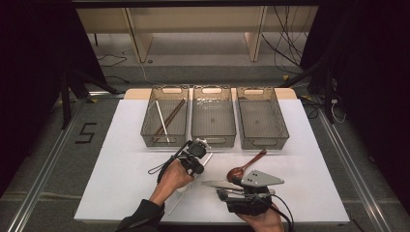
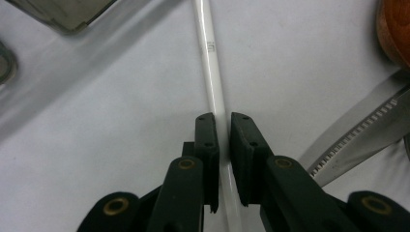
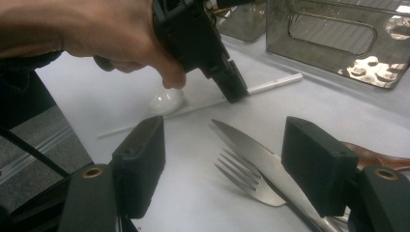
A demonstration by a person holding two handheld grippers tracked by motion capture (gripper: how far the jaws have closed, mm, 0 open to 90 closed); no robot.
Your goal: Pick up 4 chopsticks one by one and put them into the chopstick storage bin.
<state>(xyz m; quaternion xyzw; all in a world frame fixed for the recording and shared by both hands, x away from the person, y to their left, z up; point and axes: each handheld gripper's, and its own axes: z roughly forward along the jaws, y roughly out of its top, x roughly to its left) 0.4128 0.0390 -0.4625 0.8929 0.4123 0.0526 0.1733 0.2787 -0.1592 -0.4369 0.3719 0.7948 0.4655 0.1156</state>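
Left gripper (image 2: 223, 126) pinches the white chopstick (image 2: 209, 53) lying flat on the table (image 1: 121, 174) near the bins, jaws nearly shut; so thin and slick, it could roll free when lifted.

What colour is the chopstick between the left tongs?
White, plain apart from a small faint marking; the chopstick shows best in the left gripper view.
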